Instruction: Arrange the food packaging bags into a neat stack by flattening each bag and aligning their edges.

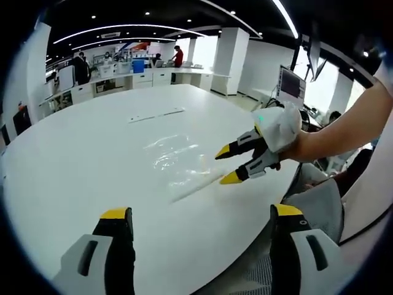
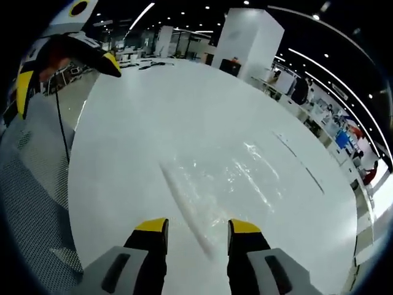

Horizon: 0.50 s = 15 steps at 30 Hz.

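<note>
Clear food packaging bags point(image 1: 177, 161) lie crumpled and overlapping on the white round table point(image 1: 80, 160), hard to tell apart. My right gripper point(image 1: 227, 166), held by a gloved hand, hovers open at their near-right edge, its lower tip close to a folded edge. In the right gripper view the bags point(image 2: 236, 178) spread ahead, and a folded bag edge point(image 2: 184, 203) runs down between the open jaws of my right gripper point(image 2: 198, 227). My left gripper point(image 1: 201, 215) stands wide open, short of the bags with nothing in it. It also shows up at top left as the left gripper point(image 2: 67, 70).
A thin flat strip point(image 1: 156, 115) lies farther back on the table; the same strip point(image 2: 301, 163) is beyond the bags. A grey mesh chair point(image 1: 319, 203) sits at the table's near edge. Desks, a monitor point(image 1: 291, 83) and people stand far behind.
</note>
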Tool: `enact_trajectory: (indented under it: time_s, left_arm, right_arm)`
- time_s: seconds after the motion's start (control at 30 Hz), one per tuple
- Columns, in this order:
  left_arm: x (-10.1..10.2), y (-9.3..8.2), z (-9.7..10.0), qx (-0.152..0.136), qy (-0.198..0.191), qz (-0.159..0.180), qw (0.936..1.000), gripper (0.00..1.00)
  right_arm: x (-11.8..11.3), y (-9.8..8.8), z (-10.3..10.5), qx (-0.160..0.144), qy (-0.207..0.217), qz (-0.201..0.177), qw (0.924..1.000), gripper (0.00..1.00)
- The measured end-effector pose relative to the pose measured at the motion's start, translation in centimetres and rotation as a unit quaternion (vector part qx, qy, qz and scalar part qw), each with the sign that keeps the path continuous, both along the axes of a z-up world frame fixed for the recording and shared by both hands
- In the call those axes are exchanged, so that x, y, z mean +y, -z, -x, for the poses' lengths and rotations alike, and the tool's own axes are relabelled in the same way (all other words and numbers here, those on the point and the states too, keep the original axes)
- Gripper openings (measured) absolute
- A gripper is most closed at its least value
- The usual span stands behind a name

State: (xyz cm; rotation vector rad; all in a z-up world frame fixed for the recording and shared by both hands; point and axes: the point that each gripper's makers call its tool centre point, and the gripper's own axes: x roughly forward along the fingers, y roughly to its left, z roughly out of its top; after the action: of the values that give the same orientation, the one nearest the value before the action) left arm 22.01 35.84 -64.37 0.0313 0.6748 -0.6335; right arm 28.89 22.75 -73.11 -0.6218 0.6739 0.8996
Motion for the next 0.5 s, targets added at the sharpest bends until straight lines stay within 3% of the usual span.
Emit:
enact_trajectory:
  time_s: [0.5]
  left_arm:
    - [0.4, 0.22, 0.25, -0.003, -0.006, -0.001, 1.0, 0.91]
  right_arm:
    - [-0.38, -0.81, 0.77, 0.009, 0.037, -0.029, 0.9989, 0.43]
